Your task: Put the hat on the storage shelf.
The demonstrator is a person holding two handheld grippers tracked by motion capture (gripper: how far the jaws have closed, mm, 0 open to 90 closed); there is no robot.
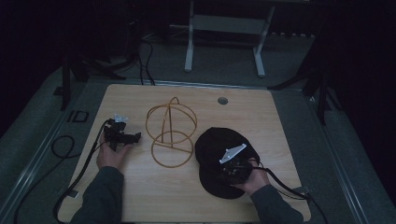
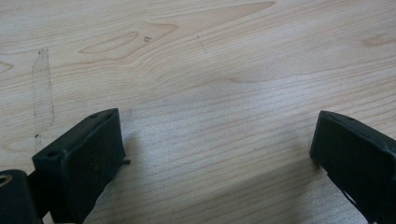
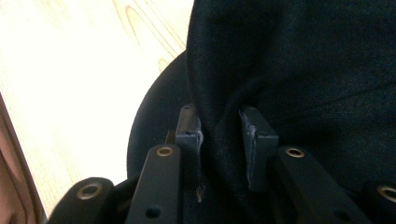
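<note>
At a wooden table (image 1: 140, 196), the right gripper (image 3: 219, 128) pinched a fold of a black cap (image 1: 212, 144) between its jaws, the cap lying on the right half of the tabletop just beside a gold wire hat stand (image 1: 171, 130). The left gripper (image 1: 122, 136), held low over bare wood left of the stand, had its jaws spread wide with nothing between them.

We see a pale wooden table (image 1: 140, 205) on grey carpet (image 1: 224, 65). Beyond it stands a white metal frame (image 1: 224, 28), the room dark around it.
</note>
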